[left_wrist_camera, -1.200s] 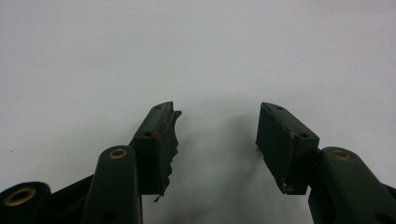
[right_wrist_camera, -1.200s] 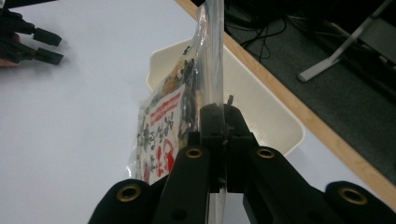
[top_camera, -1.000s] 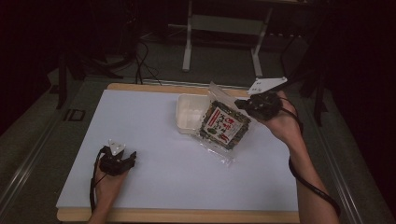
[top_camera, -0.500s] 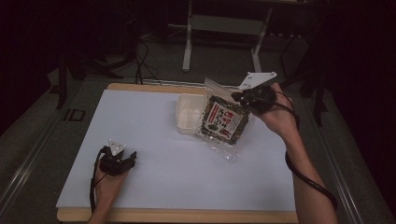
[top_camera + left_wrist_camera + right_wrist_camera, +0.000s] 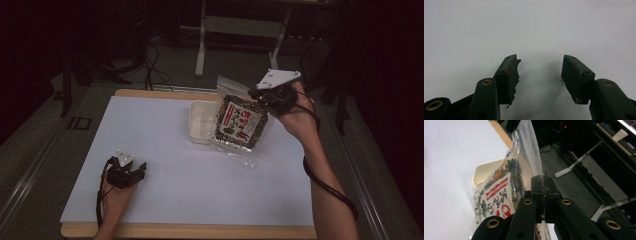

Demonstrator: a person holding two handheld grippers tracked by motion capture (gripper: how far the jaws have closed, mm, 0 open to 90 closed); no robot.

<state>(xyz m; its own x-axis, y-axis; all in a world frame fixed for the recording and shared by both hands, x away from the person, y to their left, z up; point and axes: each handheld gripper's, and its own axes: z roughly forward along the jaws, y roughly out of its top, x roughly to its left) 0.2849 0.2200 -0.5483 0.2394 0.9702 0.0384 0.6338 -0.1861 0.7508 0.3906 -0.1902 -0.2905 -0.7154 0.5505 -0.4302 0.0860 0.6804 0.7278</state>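
Change: against the frames from a second and half a second before, the right claw had carried the clear plastic snack bag with the red, white and green printed label higher and toward the upper right of the high view; the left claw had kept its place at lower left.
Right claw: jaws pressed together, pinching the bag's clear upper edge; the bag hung tilted below it.
Left claw: jaws spread apart with bare white surface between them in the left gripper view, low over the white-topped table with a wooden rim.
Bag contents: dark, leafy pieces behind the label; what they were could not be told.
Container: a shallow white rectangular plastic tray sat at upper centre of the high view, just beside and partly behind the bag; its contents could not be made out.
Open room: the table's middle and lower right lay bare; the tray stood near the far wooden edge.
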